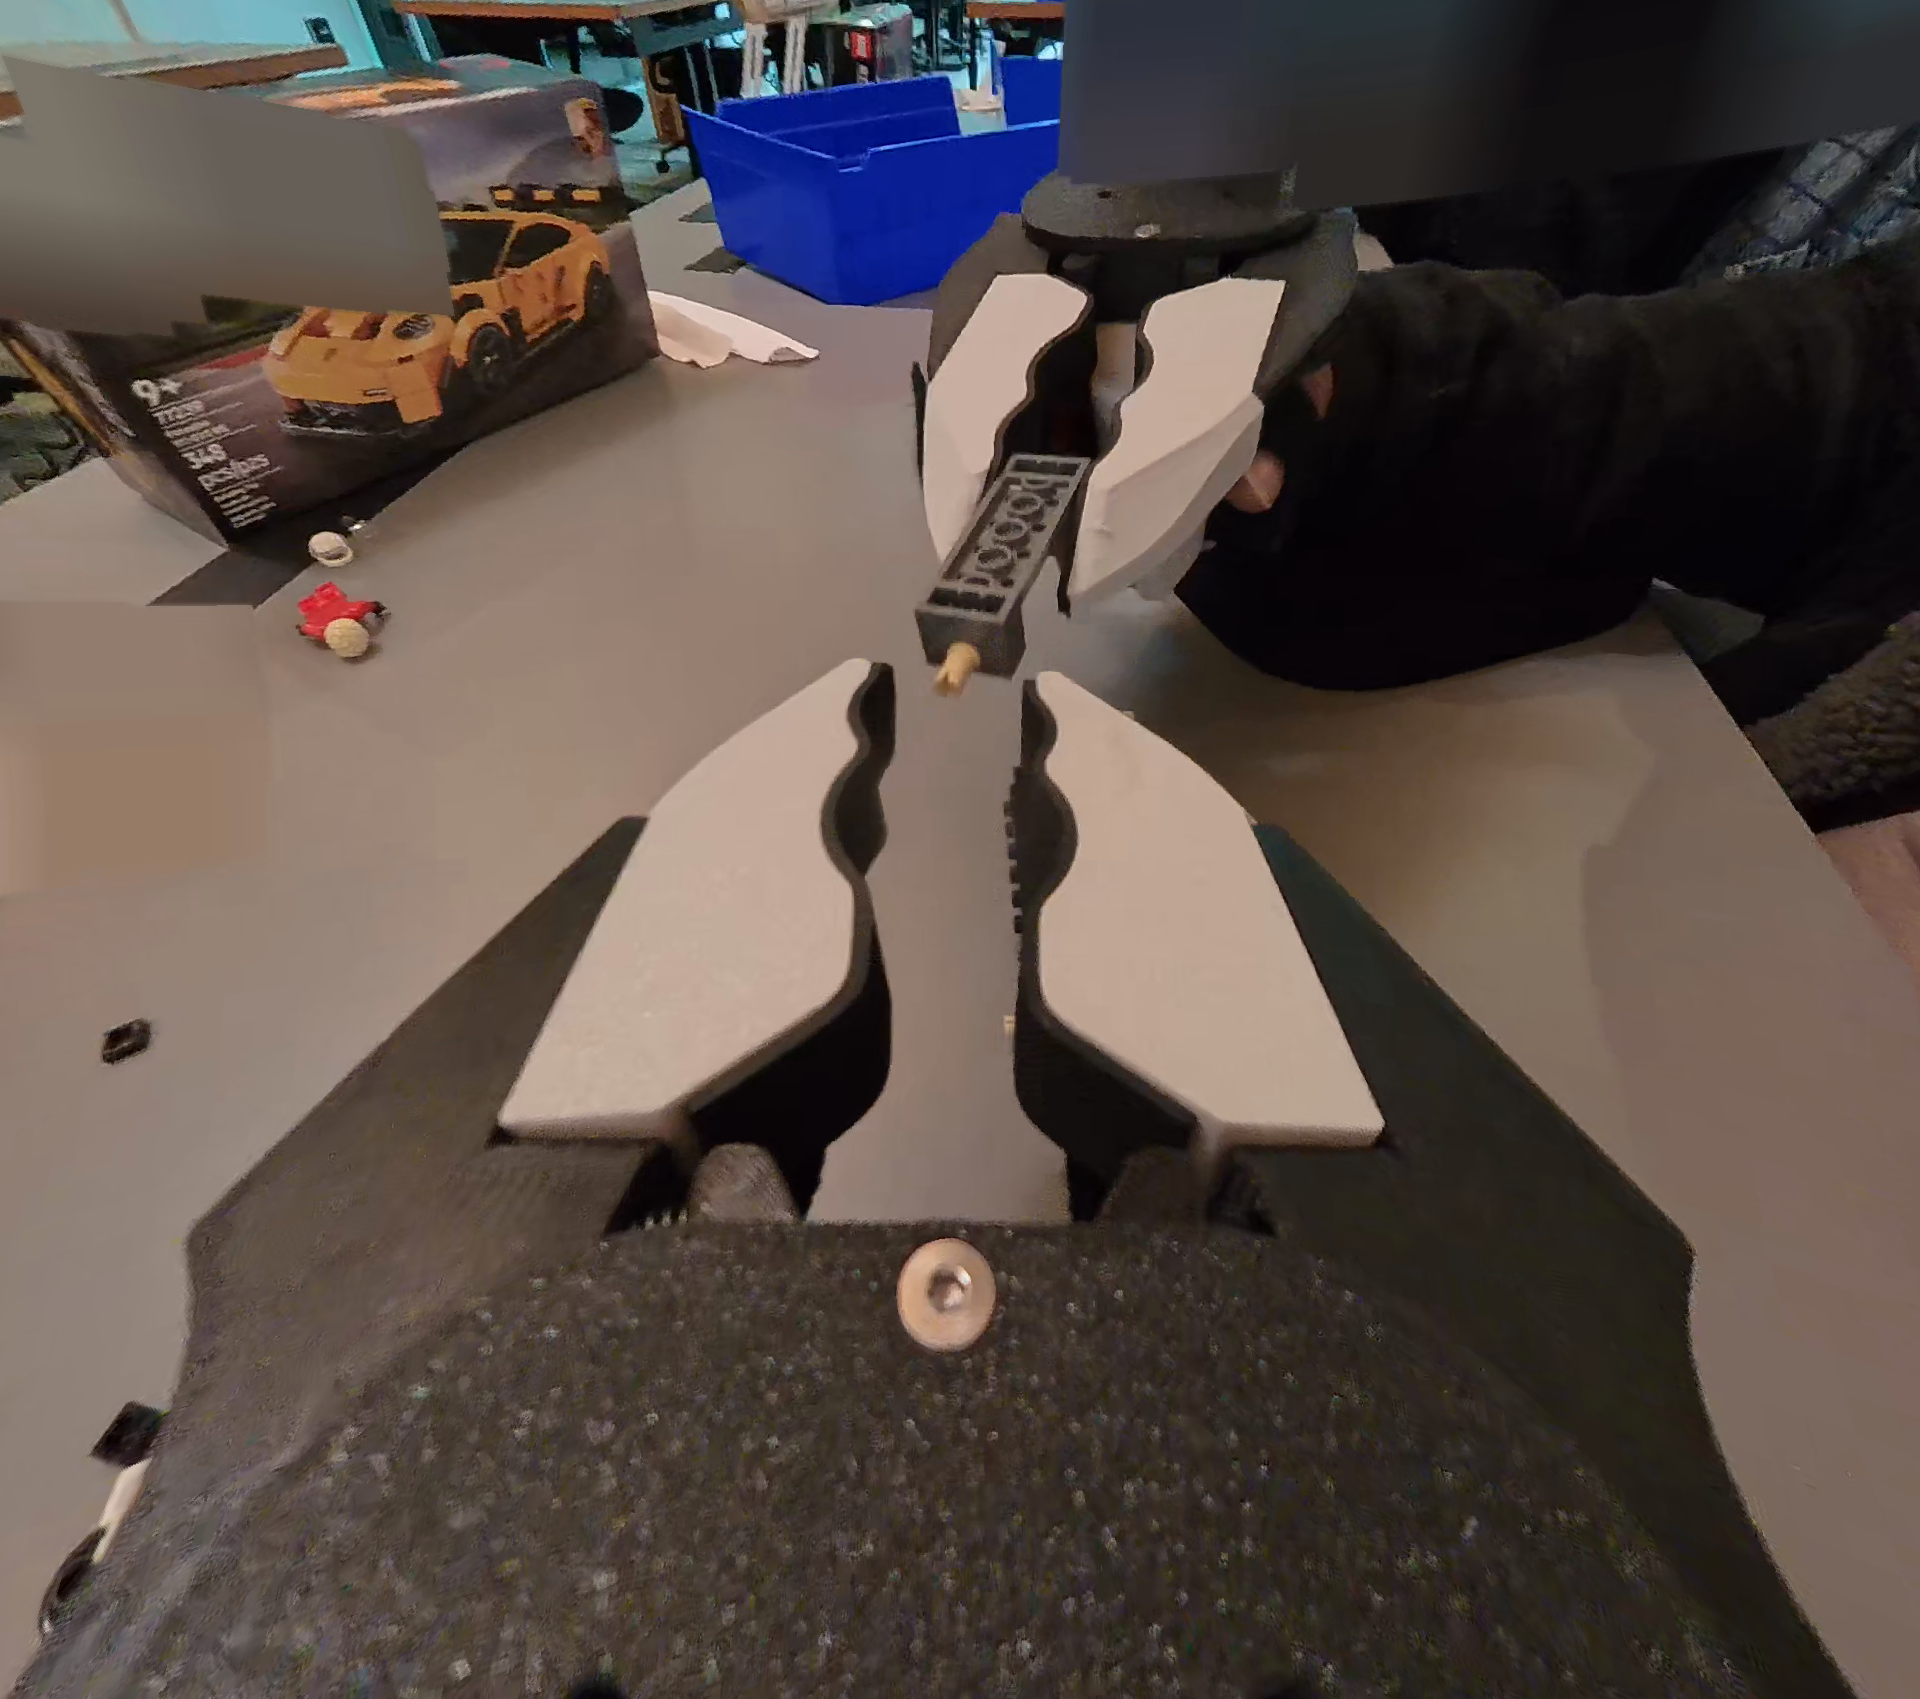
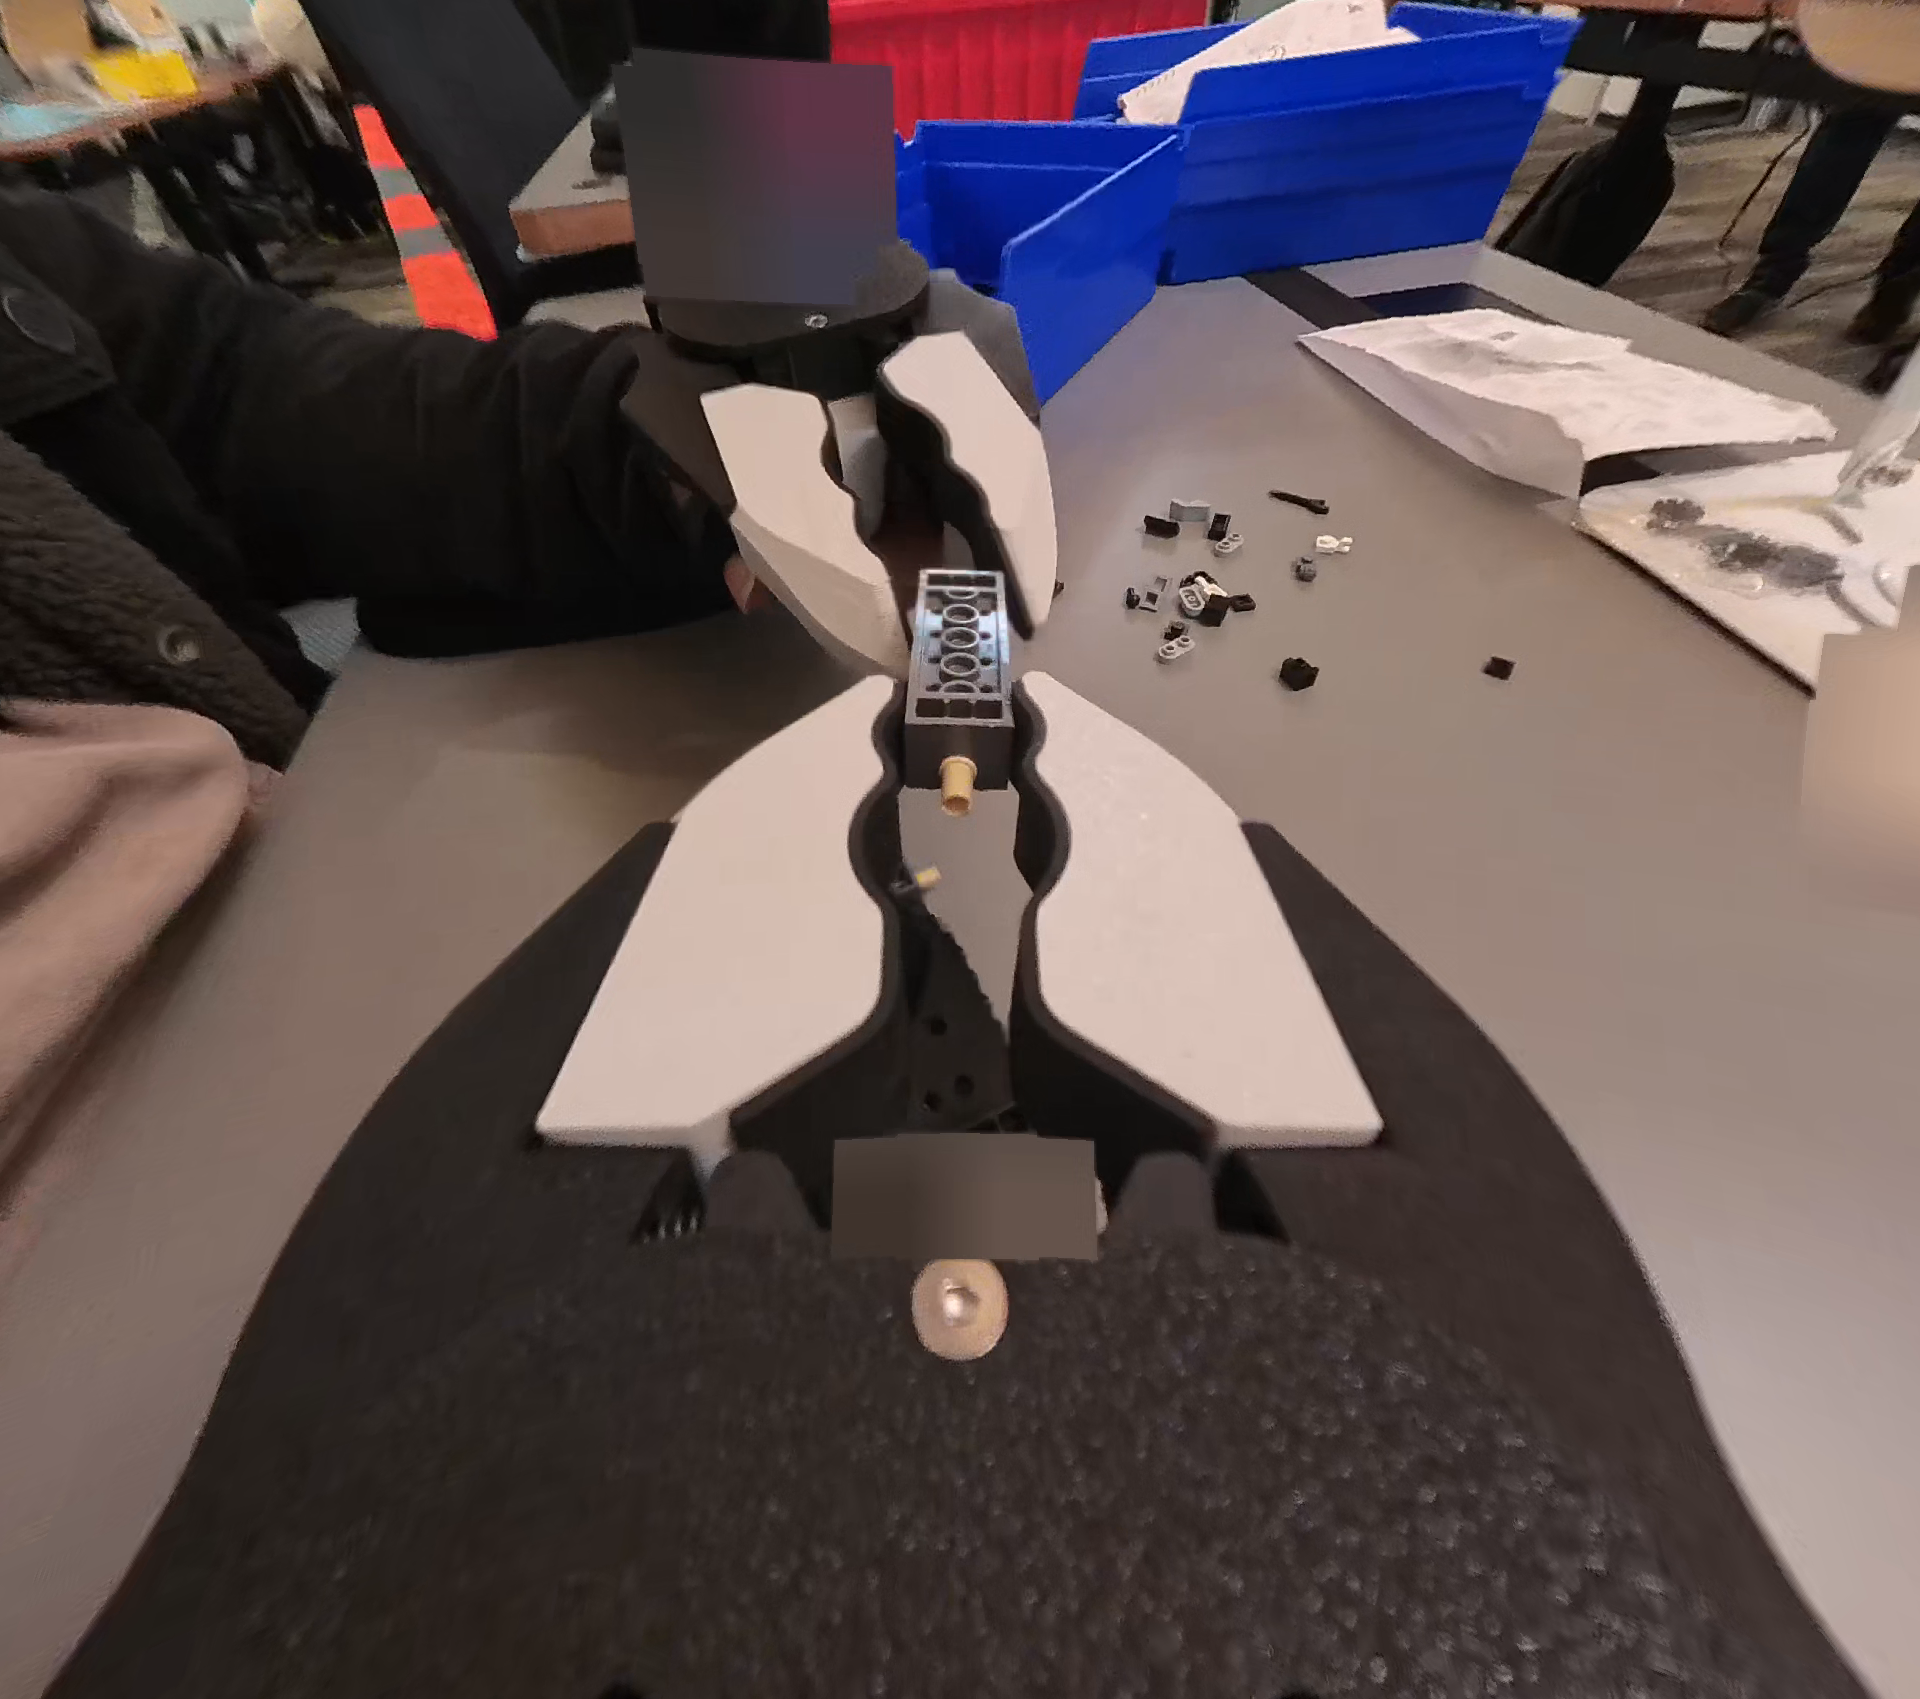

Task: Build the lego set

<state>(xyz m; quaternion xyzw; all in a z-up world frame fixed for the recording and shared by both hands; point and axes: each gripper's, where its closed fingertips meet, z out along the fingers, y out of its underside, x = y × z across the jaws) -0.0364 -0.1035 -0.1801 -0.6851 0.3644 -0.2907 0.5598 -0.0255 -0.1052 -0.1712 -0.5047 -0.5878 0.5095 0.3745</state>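
grey table top point(image 1: 665, 486): matte surface, carries everything below.
set box point(image 1: 416, 361): dark carton with a yellow car picture, far left in the left wrist view, lying on the table.
red piece point(image 1: 335, 610): small red and tan lego bit, loose on the table just in front of the box; a small white round bit near it.
left gripper point(image 1: 956, 688): white-faced fingers parted with a narrow gap, nothing between them; tips just below the tan pin.
black brick point(image 1: 992, 558): long black lego brick, hollow underside up, clamped at the tips of the right gripper point(image 1: 1023, 548); raised off the table, pointing down toward the left gripper's tips.
tan pin point(image 1: 954, 673): sticks out of the brick's free end.
gloved hand point(image 1: 1455, 454): black glove, on the right gripper's handle.
blue bin point(image 1: 873, 195): behind the grippers on the table.
loose parts point(image 2: 1205, 589): scatter of small black and grey pieces, right of the grippers in the right wrist view.
paper bag point(image 2: 1538, 392): white, crumpled, far right.
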